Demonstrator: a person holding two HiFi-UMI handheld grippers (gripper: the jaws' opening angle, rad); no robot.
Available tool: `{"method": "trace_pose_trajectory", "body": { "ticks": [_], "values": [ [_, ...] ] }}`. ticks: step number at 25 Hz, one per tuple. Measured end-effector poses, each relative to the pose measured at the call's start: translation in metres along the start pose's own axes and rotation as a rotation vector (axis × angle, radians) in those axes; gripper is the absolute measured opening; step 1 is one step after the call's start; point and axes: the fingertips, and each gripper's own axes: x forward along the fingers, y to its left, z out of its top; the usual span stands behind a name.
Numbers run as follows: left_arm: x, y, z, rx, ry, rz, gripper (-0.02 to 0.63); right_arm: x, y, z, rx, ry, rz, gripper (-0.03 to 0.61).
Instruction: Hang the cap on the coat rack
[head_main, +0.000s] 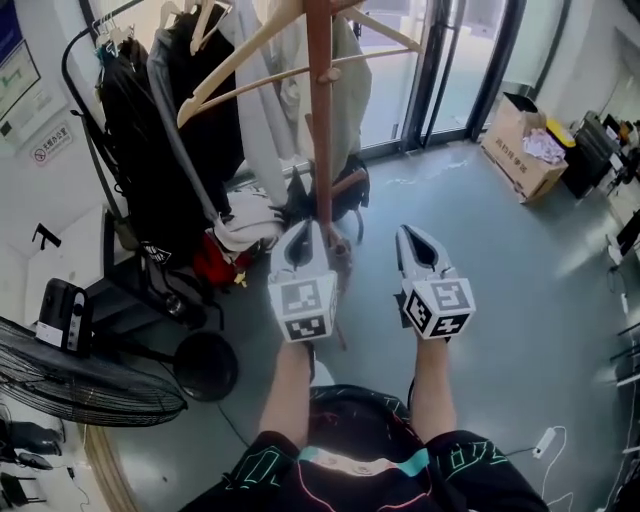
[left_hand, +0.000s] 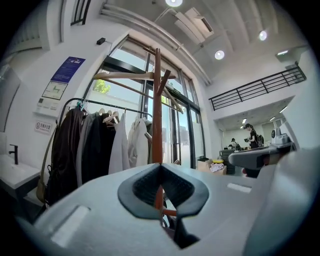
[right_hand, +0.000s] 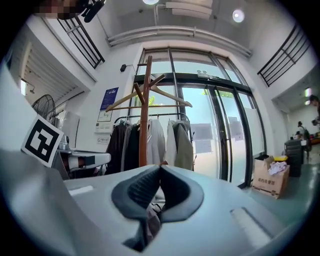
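Observation:
The wooden coat rack (head_main: 320, 120) stands straight ahead, its reddish pole topped by pale slanting arms (head_main: 250, 60). Low by the pole sits a brownish-grey piece (head_main: 341, 256) that may be the cap; I cannot tell for sure. My left gripper (head_main: 305, 229) is shut with nothing in it, its tip right beside the pole. A little to the right, my right gripper (head_main: 405, 233) is also shut and holds nothing. The pole (left_hand: 157, 110) rises just behind the closed left gripper (left_hand: 160, 166) in the left gripper view. In the right gripper view the pole (right_hand: 144, 120) stands left of the closed right gripper (right_hand: 160, 167).
A clothes rail with dark and pale coats (head_main: 170, 120) fills the left. A floor fan (head_main: 80, 380) stands at the near left. Glass doors (head_main: 440, 70) are behind the rack, and an open cardboard box (head_main: 525, 145) sits at the right. A power strip (head_main: 545, 440) lies on the grey floor.

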Motion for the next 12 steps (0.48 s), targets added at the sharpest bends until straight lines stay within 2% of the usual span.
{"method": "trace_pose_trajectory", "body": {
  "ticks": [4,12],
  "values": [
    [0.004,-0.003,0.013,0.022,-0.031,0.006,0.011,-0.002,-0.004,0.008,0.004,-0.031,-0.005,0.003],
    [0.007,-0.001,0.013,0.053,-0.034,0.011,0.011,0.003,-0.009,0.011,0.005,-0.047,-0.006,0.003]
  ]
}}
